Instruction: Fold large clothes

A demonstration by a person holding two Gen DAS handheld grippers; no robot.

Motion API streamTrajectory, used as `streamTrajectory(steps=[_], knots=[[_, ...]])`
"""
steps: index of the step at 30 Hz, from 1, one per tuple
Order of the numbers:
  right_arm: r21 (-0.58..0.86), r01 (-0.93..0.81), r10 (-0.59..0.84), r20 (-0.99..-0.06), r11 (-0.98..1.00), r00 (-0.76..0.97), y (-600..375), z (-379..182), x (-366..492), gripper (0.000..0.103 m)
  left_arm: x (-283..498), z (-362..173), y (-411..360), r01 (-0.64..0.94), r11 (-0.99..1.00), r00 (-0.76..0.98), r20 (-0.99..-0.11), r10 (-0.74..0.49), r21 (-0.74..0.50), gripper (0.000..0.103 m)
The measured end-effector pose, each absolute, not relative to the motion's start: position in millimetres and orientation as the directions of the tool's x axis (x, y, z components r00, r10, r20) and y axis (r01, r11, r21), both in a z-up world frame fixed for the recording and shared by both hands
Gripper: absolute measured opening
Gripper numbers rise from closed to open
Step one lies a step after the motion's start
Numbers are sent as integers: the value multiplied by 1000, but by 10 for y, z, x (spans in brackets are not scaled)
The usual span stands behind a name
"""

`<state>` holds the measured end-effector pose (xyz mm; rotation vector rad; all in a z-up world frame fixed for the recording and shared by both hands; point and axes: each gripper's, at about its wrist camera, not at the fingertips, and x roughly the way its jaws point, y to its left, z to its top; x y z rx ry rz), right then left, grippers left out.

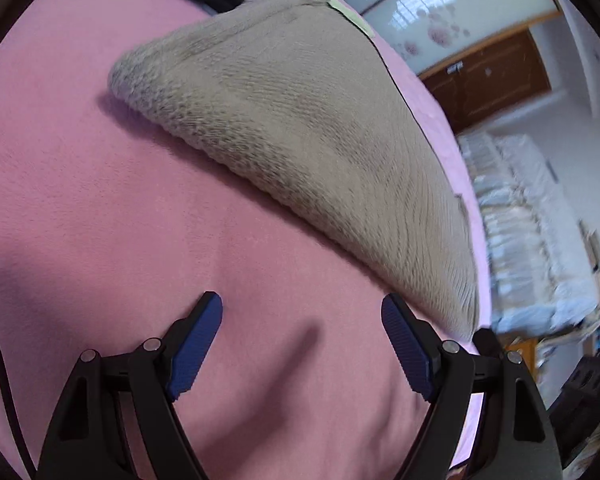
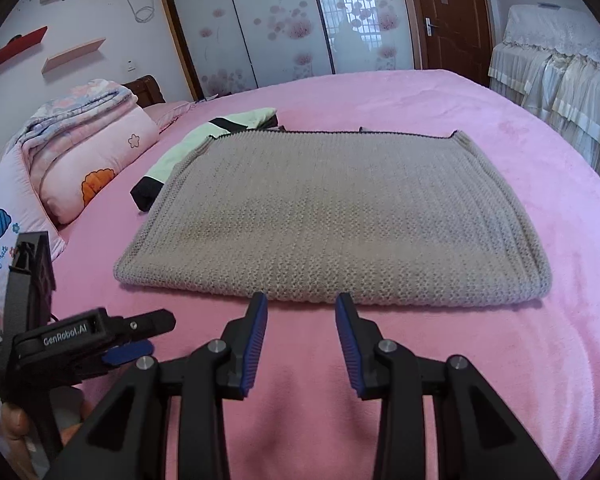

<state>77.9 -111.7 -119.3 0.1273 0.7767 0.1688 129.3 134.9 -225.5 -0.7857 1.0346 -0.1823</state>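
Note:
A beige knitted sweater lies folded into a flat rectangle on the pink bed. In the left wrist view the sweater runs diagonally across the bed. My right gripper is open and empty, its tips just short of the sweater's near edge. My left gripper is open and empty above the pink cover, near the sweater's corner. The left gripper also shows at the lower left of the right wrist view.
A mint green and black garment lies under the sweater's far left side. Folded quilts and a pillow sit at the bed's left. A covered piece of furniture stands at the right, wardrobe doors behind.

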Motion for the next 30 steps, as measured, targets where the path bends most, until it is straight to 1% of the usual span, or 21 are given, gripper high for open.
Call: streamTrajectory(steps=[3,7,12,17,22,24,25,26,27,28,29,30], knots=[[176,-114,205,-687,978,697,-1093,-1242,830,35,1387,-2295,1422,-192,693,595,-644,-481,-695,81],[174,-132,217,-681,976,700,-1033,-1283,898,35,1579,-2285,1480,-160,695,661,-598,-452,-701,81],[175,-145,226,-672,974,706,-992,-1326,946,35,1912,-2367,1533,-175,683,693,-581,-427,-710,81],[167,-149,223,-679,975,700,-984,-1375,1011,35,2256,-2379,1530,-171,719,704,-595,-389,-673,81],[167,-144,220,-682,975,698,-1016,-1405,1062,35,2490,-2361,1603,-196,692,730,-574,-371,-695,81],[163,-144,217,-685,976,696,-1027,-1425,1072,35,2500,-2362,1610,-204,687,745,-566,-353,-697,79],[160,-143,214,-688,977,694,-1033,-1441,1081,35,2501,-2362,1593,-214,692,752,-568,-334,-690,71],[158,-139,211,-690,977,693,-1036,-1453,1085,35,2481,-2368,1602,-221,696,757,-570,-320,-683,57],[160,-136,210,-691,978,692,-1046,-1464,1093,35,2452,-2390,1609,-230,699,761,-573,-304,-677,49],[163,-134,210,-692,977,690,-1055,-1475,1102,35,2424,-2423,1632,-230,689,766,-565,-307,-687,31],[165,-132,210,-694,977,688,-1061,-1483,1110,35,2406,-2437,1667,-224,671,771,-550,-322,-706,24],[166,-132,211,-697,977,685,-1063,-1490,1122,35,2386,-2439,1687,-223,653,776,-538,-330,-723,23]])
